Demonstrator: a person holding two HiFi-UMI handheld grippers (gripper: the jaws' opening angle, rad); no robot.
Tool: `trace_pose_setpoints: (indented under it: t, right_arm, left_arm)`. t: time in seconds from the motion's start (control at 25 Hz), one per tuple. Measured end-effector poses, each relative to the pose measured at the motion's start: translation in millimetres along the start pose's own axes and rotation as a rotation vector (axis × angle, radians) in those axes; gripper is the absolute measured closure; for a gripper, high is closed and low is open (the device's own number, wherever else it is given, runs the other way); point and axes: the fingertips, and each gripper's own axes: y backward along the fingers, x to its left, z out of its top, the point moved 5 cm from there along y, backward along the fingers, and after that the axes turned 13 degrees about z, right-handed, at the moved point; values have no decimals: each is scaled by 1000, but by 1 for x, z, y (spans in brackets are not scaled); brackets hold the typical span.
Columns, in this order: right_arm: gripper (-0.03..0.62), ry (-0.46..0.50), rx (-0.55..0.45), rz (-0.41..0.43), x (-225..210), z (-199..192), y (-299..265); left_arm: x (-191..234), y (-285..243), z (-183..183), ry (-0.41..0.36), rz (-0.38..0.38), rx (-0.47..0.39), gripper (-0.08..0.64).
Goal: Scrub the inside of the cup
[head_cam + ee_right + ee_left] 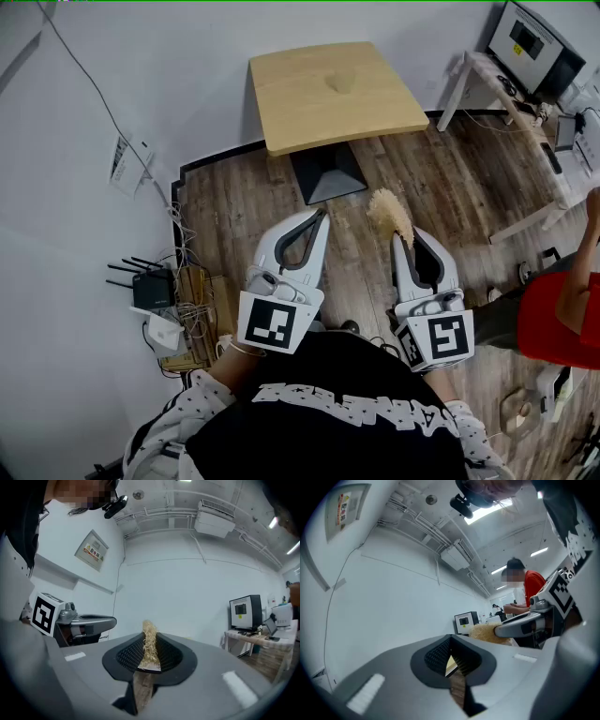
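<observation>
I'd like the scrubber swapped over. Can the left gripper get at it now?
Probably yes: the scrubber sticks out past the right gripper's jaws, with nothing between it and the left gripper, whose shut jaws must first open.

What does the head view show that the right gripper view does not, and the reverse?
Only the head view: the black router by the wall and the right tool's marker cube. Only the right gripper view: the wall notice and the air conditioner near the ceiling. Both: the fibre scrubber pinched in the right tool, the left tool and the monitor.
</observation>
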Motion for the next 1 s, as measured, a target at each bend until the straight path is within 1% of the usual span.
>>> trace_pose_setpoints:
  t: [0.44,0.72,1.0]
  right_arm:
    - [509,-17,-14,11,-4,-1,-4]
    - [509,-14,-21,22,-8,-1,-5]
    - [508,-23,-28,17,-18,-3,-4]
  left_arm:
    - [7,-4,-1,17,28,-5,558]
    - [6,-7,2,-22,45,-20,558]
    - [0,-12,2,-17,41,-21,558]
